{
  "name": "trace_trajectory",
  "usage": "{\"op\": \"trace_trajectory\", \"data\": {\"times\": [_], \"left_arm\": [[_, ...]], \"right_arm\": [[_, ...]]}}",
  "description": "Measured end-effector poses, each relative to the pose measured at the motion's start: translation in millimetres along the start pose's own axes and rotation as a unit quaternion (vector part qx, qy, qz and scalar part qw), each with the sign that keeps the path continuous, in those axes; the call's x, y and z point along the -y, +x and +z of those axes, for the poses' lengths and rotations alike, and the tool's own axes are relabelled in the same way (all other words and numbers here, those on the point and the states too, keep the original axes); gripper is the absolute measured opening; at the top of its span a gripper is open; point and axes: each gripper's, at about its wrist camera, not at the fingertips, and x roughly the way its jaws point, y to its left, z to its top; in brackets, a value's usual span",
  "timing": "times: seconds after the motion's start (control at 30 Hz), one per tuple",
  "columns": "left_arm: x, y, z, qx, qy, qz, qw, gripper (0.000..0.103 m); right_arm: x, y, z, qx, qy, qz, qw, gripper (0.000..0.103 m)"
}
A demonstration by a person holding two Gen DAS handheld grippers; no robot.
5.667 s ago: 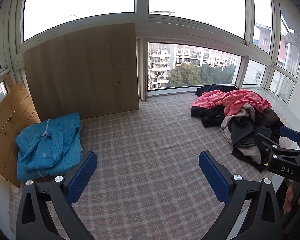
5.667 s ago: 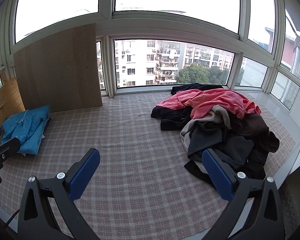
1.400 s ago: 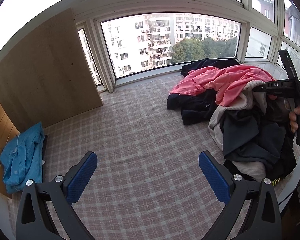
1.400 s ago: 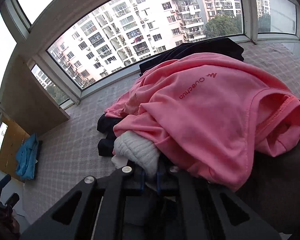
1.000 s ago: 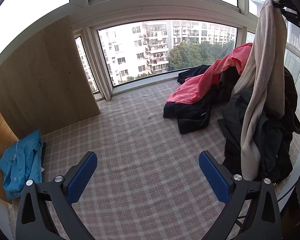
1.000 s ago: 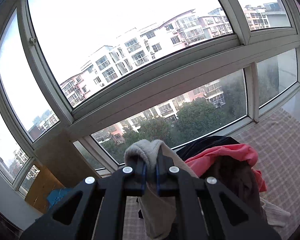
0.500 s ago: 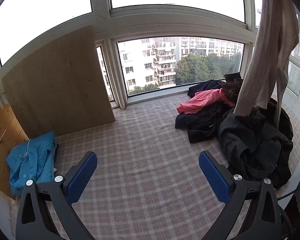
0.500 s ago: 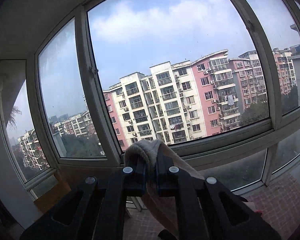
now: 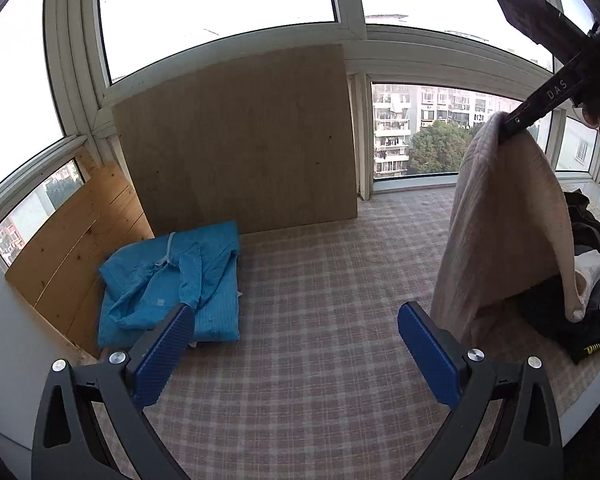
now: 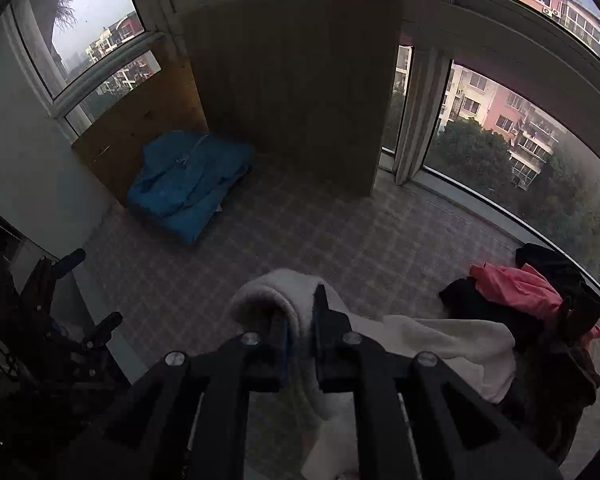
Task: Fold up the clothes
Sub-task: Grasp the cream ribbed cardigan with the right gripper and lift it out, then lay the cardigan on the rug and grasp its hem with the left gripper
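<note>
The right gripper (image 10: 300,330) is pinching a fold of a cream, ribbed knit garment (image 9: 500,232) between its closed jaws and is holding it high, so the cloth is hanging in a long drape with its lower edge trailing down toward the pink-and-grey checked mat (image 9: 324,320) that is covering the window platform. The left gripper (image 9: 296,346) is hovering low over the middle of that mat with its blue-padded jaws spread wide and nothing between them.

Against the pale wooden boards in the left corner, a bright blue garment (image 9: 172,284) is lying in a rough flat bundle; it is looking loosely folded to me, though the wide lens is making its edges hard to judge. Off to the right, a heap of crumpled dark clothes (image 10: 556,360) with a pink top (image 10: 512,284) on it is sitting unfolded near the glass.

As I am reading it, the job is sitting somewhere in its early-to-middle stretch: one piece at most is lying put away, one is dangling in the air unfolded, and the heap is waiting. The cream piece is needing to be spread flat on the open stretch of mat, with the free gripper taking a second edge, before any fold can be made.
</note>
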Motion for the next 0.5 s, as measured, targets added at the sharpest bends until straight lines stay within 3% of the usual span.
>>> {"op": "trace_trajectory", "data": {"times": [0.07,0.17,0.23,0.37,0.5], "left_arm": [[-9,14,-16,-0.022,0.036,0.009,0.9991,0.102],[-5,44,-32,-0.054,0.1,-0.011,0.9935,0.102],[6,62,-39,-0.065,0.137,-0.05,0.9872,0.102],[46,97,-34,-0.069,0.208,-0.133,0.9666,0.102],[94,116,-7,-0.045,0.257,-0.227,0.9382,0.102]], "right_arm": [[-1,52,-19,-0.066,0.012,-0.019,0.998,0.01],[15,54,-73,-0.044,0.062,-0.018,0.997,0.01],[25,55,-109,-0.03,0.095,-0.017,0.995,0.01],[46,57,-181,0.0,0.16,-0.015,0.987,0.034],[66,59,-254,0.029,0.225,-0.014,0.974,0.034]]}}
